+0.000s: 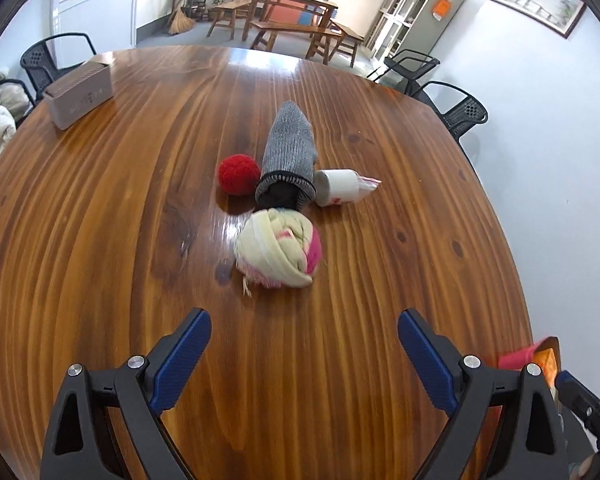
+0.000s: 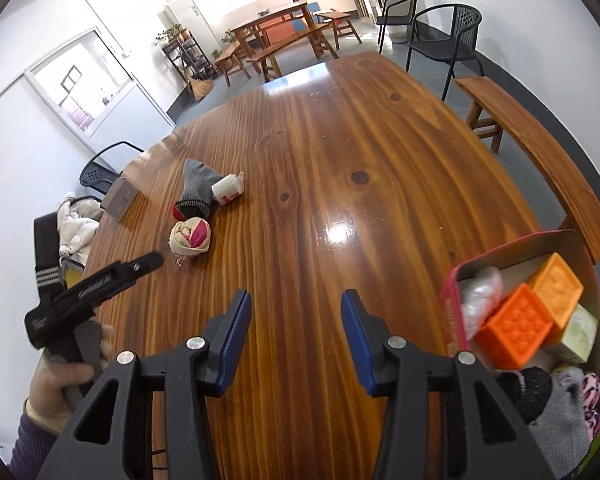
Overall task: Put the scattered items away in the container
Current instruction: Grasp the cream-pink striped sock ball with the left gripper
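Glossy wood surface (image 1: pixel 100 240): a cloth ball (image 1: pixel 278 248), sock (image 1: pixel 290 152), red ball (image 1: pixel 238 173) and cup (image 1: pixel 338 187) cluster mid-table, box (image 2: pixel 500 256) well apart. Left tongs (image 1: pixel 304 336) and right tongs (image 2: pixel 296 320) gape, empty; a nudge could roll the ball away.

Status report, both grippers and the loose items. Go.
Left gripper open, empty, facing rolled cloth ball. Right gripper open, empty, beside pink container. Path clear.

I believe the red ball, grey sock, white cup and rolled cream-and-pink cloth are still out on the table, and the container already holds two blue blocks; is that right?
Not quite: the right wrist view shows the container holding two orange blocks, not blue. The red ball, grey sock, white cup and rolled cloth are on the table.
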Action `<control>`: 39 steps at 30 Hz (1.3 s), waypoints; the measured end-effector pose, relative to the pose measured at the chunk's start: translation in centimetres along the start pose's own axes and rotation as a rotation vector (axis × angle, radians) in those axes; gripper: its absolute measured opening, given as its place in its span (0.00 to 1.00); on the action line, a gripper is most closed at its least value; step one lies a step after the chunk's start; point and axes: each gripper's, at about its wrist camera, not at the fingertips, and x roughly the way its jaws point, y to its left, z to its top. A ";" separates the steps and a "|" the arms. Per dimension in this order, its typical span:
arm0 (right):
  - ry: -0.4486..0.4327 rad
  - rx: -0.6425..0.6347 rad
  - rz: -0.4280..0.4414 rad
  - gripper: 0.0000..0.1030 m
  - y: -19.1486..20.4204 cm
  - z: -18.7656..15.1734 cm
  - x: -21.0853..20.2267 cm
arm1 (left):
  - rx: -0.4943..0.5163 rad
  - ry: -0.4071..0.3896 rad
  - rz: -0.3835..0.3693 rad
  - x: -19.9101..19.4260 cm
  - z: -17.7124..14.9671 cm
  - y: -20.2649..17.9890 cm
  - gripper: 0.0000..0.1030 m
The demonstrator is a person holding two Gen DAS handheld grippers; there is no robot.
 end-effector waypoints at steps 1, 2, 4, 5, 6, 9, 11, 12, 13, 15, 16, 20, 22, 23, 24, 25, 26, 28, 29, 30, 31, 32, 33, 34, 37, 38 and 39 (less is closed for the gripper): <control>0.009 0.001 -0.006 0.49 0.3 0.1 0.5 | 0.012 0.006 -0.003 1.0 0.6 0.1 0.93; 0.017 0.004 -0.012 0.49 0.5 0.2 1.0 | 0.022 0.011 -0.003 1.7 0.9 0.0 0.93; 0.029 0.011 -0.020 0.49 0.8 0.4 1.8 | 0.042 0.020 0.002 3.2 1.7 0.0 0.93; 0.035 0.016 -0.027 0.49 1.0 0.5 2.4 | 0.048 0.022 0.005 3.7 2.0 0.1 0.93; 0.038 0.019 -0.031 0.49 1.1 0.7 2.6 | 0.052 0.024 0.014 4.3 2.3 0.2 0.93; 0.049 0.029 -0.039 0.49 1.3 1.1 3.8 | 0.064 0.034 0.035 6.1 3.2 0.7 0.93; 0.059 0.033 -0.042 0.49 1.5 1.4 4.5 | 0.064 0.043 0.042 7.1 3.5 1.1 0.93; 0.062 0.033 -0.042 0.49 1.7 1.6 4.9 | 0.062 0.050 0.040 7.5 3.7 1.3 0.93; 0.065 0.031 -0.043 0.49 1.9 1.7 5.3 | 0.059 0.059 0.032 8.0 3.8 1.6 0.93; 0.071 0.022 -0.045 0.49 2.5 2.2 6.2 | 0.059 0.068 0.024 8.5 3.8 1.8 0.93; 0.074 0.017 -0.042 0.49 2.9 2.5 6.6 | 0.056 0.066 0.023 8.7 3.8 2.0 0.91; 0.079 -0.009 -0.032 0.49 4.1 3.5 8.4 | 0.062 0.057 -0.015 8.4 3.8 2.4 0.65; 0.081 -0.027 -0.027 0.49 4.8 4.1 9.3 | 0.063 0.049 -0.020 8.2 3.8 2.8 0.65; 0.081 -0.039 -0.021 0.49 5.4 4.6 9.9 | 0.059 0.047 -0.025 8.0 3.8 3.0 0.65; 0.079 -0.051 -0.017 0.49 5.8 5.0 10.4 | 0.049 0.044 -0.033 7.7 3.8 3.4 0.65; 0.079 -0.060 -0.017 0.49 6.1 5.2 10.9 | 0.040 0.040 -0.040 7.4 3.8 3.7 0.65; 0.081 -0.072 -0.013 0.49 6.6 5.8 11.6 | 0.030 0.031 -0.047 7.0 3.8 4.1 0.65; 0.079 -0.091 -0.008 0.49 7.3 6.5 12.6 | 0.015 0.019 -0.051 6.4 3.9 4.7 0.65; 0.080 -0.108 -0.013 0.49 7.9 7.0 13.5 | 0.007 0.015 -0.055 6.1 3.9 5.0 0.65; 0.083 -0.116 -0.015 0.49 8.1 7.3 14.1 | 0.001 0.013 -0.059 5.8 4.0 5.3 0.65; 0.086 -0.124 -0.013 0.49 8.4 7.7 14.8 | -0.004 0.009 -0.060 5.5 4.0 5.5 0.65; 0.090 -0.137 -0.015 0.49 8.8 8.2 15.8 | -0.009 0.008 -0.060 5.3 4.0 5.8 0.65; 0.094 -0.144 -0.021 0.49 9.0 8.5 16.4 | -0.015 0.006 -0.061 5.1 4.1 6.0 0.65; 0.099 -0.151 -0.024 0.49 9.2 9.0 17.3 | -0.022 0.004 -0.066 4.9 4.1 6.2 0.65; 0.120 -0.180 -0.026 0.51 9.8 10.1 19.7 | -0.037 0.001 -0.078 4.3 4.0 6.7 0.65; 0.126 -0.189 -0.026 0.58 10.1 10.5 20.4 | -0.038 0.001 -0.080 4.1 3.7 6.6 0.65; 0.131 -0.198 -0.023 0.66 10.3 10.9 21.2 | -0.040 0.000 -0.084 3.9 3.6 6.7 0.65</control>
